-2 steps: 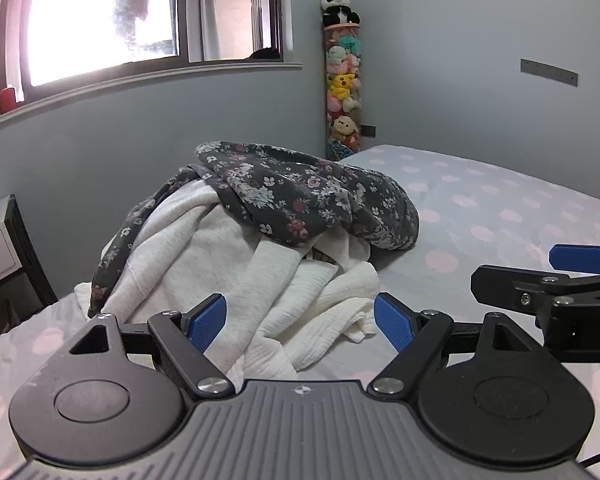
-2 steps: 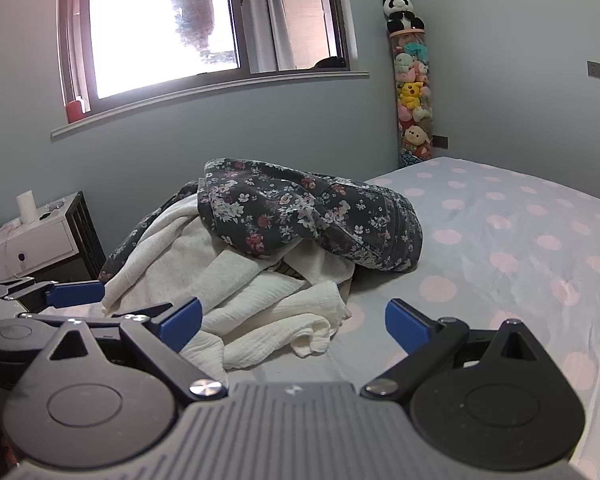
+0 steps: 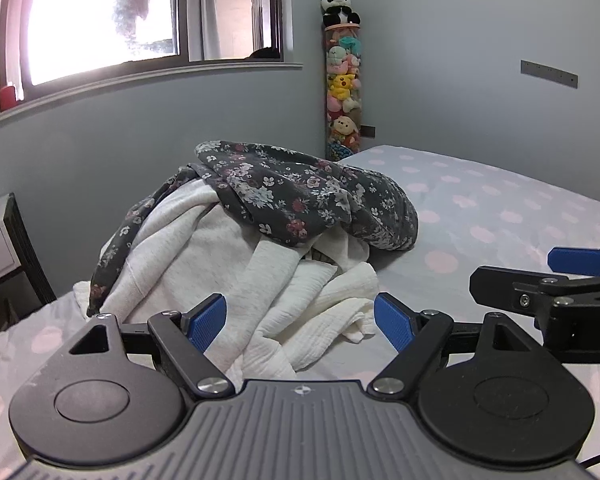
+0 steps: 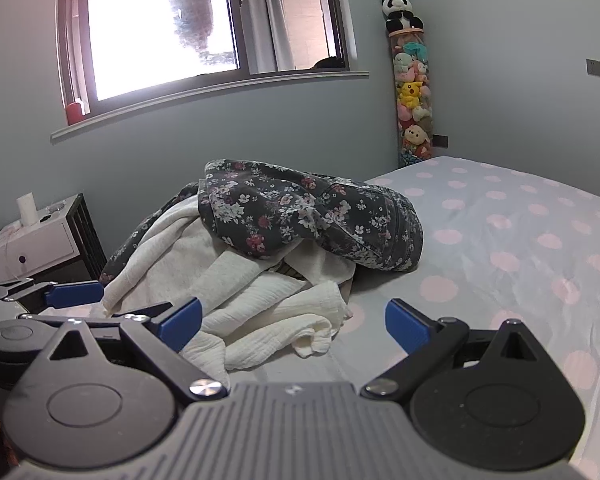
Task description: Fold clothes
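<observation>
A heap of clothes lies on the bed: a dark floral garment [image 3: 300,196] [image 4: 300,216] on top, a cream sweatshirt [image 3: 204,256] [image 4: 172,252] under it, and a white crinkled cloth [image 3: 320,308] [image 4: 268,312] at the front. My left gripper [image 3: 300,322] is open and empty, just in front of the white cloth. My right gripper [image 4: 294,322] is open and empty, close to the cloth's front edge. The right gripper also shows at the right of the left wrist view [image 3: 548,276], and the left gripper at the left of the right wrist view [image 4: 60,294].
The bed [image 3: 500,220] [image 4: 520,240] has a grey sheet with pink dots. A white bedside table [image 4: 32,236] stands at the left by the wall. A tall tube of plush toys [image 3: 342,92] [image 4: 412,92] stands in the corner, under a window.
</observation>
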A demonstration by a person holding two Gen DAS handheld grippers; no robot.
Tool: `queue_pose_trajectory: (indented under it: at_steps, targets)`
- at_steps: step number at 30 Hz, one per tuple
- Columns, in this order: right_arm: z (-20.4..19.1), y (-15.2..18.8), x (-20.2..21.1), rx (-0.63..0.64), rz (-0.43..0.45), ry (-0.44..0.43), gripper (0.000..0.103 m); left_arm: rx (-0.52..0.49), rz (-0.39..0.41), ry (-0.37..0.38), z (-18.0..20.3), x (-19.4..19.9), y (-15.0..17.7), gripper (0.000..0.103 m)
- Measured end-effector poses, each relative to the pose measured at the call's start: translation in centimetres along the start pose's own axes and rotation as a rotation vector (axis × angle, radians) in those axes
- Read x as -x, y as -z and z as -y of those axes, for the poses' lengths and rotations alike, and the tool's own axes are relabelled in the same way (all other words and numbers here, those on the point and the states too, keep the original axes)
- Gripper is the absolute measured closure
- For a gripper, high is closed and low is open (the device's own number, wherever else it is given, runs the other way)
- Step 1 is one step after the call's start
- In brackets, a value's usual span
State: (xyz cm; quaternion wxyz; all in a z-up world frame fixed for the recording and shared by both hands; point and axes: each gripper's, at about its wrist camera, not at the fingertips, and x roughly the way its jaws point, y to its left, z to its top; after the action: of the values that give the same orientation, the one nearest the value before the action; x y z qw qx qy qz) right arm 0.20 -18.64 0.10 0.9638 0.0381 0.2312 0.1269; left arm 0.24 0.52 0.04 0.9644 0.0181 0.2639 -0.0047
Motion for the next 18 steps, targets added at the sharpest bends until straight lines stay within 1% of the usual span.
queue_pose_trajectory:
  at_steps: [6, 8, 11, 18]
  targets:
    - [-0.7, 0.1, -0.5, -0.011, -0.022, 0.007, 0.004, 0.054, -0.016, 0.057, -1.3, -0.4, -0.3, 0.022]
    - [-0.7, 0.4, -0.2, -0.022, -0.015, 0.008, 0.004, 0.032, 0.001, 0.048, -0.6, 0.1, -0.1, 0.022]
    - [0.0, 0.5, 0.0, -0.050, -0.015, -0.004, 0.004, 0.006, 0.001, 0.028, 0.6, 0.4, 0.0, 0.022]
    - [0.0, 0.6, 0.2, -0.053, -0.019, 0.004, 0.004, -0.012, -0.004, 0.022, 0.6, 0.1, 0.0, 0.022]
